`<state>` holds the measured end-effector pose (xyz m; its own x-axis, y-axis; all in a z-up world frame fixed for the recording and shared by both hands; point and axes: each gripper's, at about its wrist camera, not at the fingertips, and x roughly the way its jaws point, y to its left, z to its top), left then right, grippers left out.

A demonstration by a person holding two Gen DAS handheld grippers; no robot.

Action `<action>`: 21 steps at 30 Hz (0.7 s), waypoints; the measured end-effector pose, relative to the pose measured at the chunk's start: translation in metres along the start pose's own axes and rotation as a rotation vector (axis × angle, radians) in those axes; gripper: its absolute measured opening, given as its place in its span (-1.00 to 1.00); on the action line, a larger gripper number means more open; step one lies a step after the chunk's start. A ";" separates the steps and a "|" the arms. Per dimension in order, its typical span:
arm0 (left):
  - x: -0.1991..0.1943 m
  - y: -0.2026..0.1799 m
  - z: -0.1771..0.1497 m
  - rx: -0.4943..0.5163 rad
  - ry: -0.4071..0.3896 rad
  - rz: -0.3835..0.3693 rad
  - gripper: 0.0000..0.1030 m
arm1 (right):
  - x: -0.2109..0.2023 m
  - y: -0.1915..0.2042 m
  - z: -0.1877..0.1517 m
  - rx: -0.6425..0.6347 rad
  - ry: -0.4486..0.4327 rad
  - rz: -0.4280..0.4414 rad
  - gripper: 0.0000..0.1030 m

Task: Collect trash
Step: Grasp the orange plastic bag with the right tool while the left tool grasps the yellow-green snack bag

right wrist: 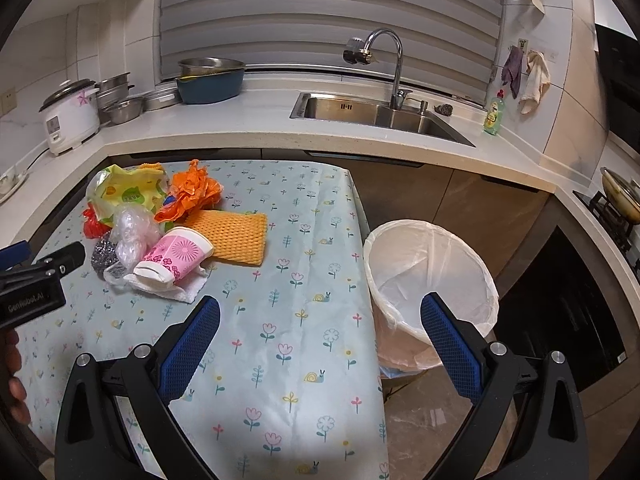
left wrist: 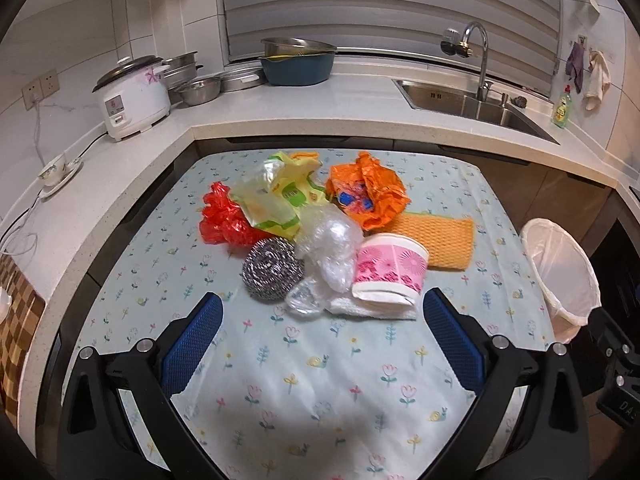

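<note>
A heap of trash lies on the flowered tablecloth (left wrist: 320, 380): a pink paper cup (left wrist: 390, 270) on its side, clear plastic wrap (left wrist: 332, 244), a steel scourer (left wrist: 272, 270), a red bag (left wrist: 224, 220), a yellow-green packet (left wrist: 280, 196), an orange wrapper (left wrist: 366, 194), an orange cloth (left wrist: 440, 240) and a white tissue (left wrist: 372, 308). My left gripper (left wrist: 320, 312) is open and empty just in front of the heap. My right gripper (right wrist: 320, 316) is open and empty above the table's right edge, beside the lined white bin (right wrist: 428, 280). The cup (right wrist: 176, 256) lies to its left.
The bin (left wrist: 560, 276) stands on the floor right of the table. A counter wraps behind with a rice cooker (left wrist: 132, 96), steel bowls, a blue basin (left wrist: 298, 64) and a sink (right wrist: 380, 114). A stove with a pan (right wrist: 620, 196) is at the far right.
</note>
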<state>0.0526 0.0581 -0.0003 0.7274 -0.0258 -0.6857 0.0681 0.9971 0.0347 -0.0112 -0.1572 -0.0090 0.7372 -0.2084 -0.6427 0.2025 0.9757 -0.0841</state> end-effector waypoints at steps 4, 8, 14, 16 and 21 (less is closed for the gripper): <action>0.021 0.022 0.025 -0.014 -0.015 0.028 0.86 | 0.015 0.012 0.013 0.007 0.002 0.026 0.87; 0.047 0.041 0.049 -0.031 -0.019 0.039 0.86 | 0.034 0.034 0.031 -0.001 -0.002 0.062 0.87; 0.093 0.045 0.069 0.024 0.011 0.034 0.86 | 0.074 0.074 0.063 -0.013 0.001 0.132 0.87; 0.108 0.044 0.071 0.041 0.029 0.026 0.86 | 0.091 0.087 0.072 -0.006 0.015 0.163 0.87; 0.133 0.048 0.072 0.051 0.064 -0.025 0.46 | 0.140 0.118 0.087 -0.005 0.080 0.224 0.78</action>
<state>0.2019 0.0978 -0.0372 0.6802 -0.0448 -0.7317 0.1217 0.9912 0.0525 0.1722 -0.0771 -0.0424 0.7099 0.0196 -0.7040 0.0356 0.9973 0.0637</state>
